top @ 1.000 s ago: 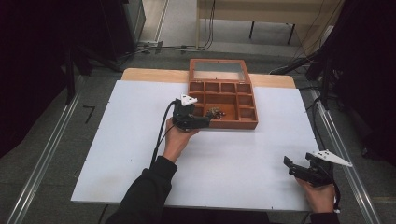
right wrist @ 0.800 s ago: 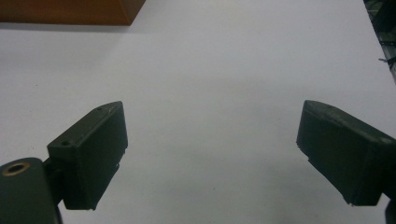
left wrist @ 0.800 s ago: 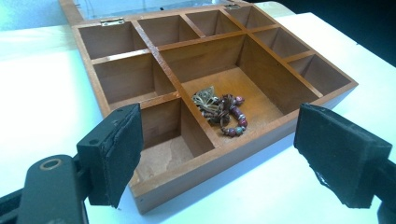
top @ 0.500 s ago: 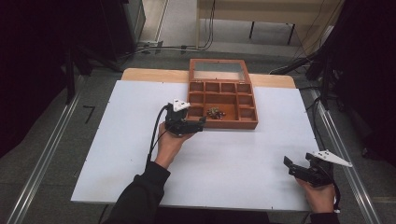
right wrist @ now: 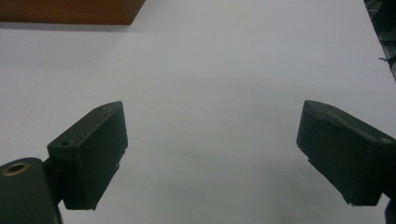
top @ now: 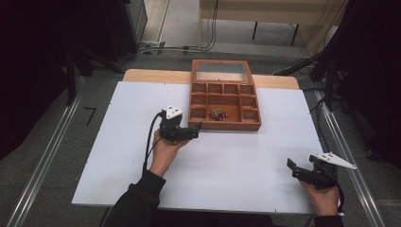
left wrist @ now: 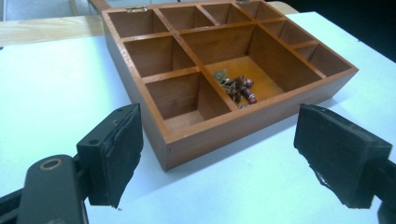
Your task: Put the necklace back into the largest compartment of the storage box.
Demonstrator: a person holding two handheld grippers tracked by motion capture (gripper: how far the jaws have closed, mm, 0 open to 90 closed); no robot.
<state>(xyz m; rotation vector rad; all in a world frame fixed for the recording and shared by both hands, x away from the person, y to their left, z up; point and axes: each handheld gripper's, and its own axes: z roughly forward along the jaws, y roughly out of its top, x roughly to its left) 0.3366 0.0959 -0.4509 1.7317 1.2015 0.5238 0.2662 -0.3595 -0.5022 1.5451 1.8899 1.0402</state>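
Observation:
A wooden box (top: 225, 122) with several compartments stands at the far middle of the white table, its glass lid (top: 221, 72) open behind it. A small heap of red and gold trinkets (top: 217, 114) (left wrist: 236, 86) lies in the big middle compartment. My left gripper (top: 197, 130) (left wrist: 224, 158) is open just off the box's (left wrist: 210, 135) near left corner, nothing between its jaws. My right gripper (top: 291, 169) (right wrist: 212, 154) rests open near the table's front right edge, over bare white surface.
The white table top (top: 142, 104) spreads wide left of and in front of the box. A box corner (right wrist: 74, 11) shows at the top left of the right gripper view. Metal rails (top: 42, 161) and cables (top: 156, 47) lie on the floor around the table.
My left gripper has drawn back from over the box toward the near left and now sits off its corner. The trinkets stay in the box. The right gripper has not moved.

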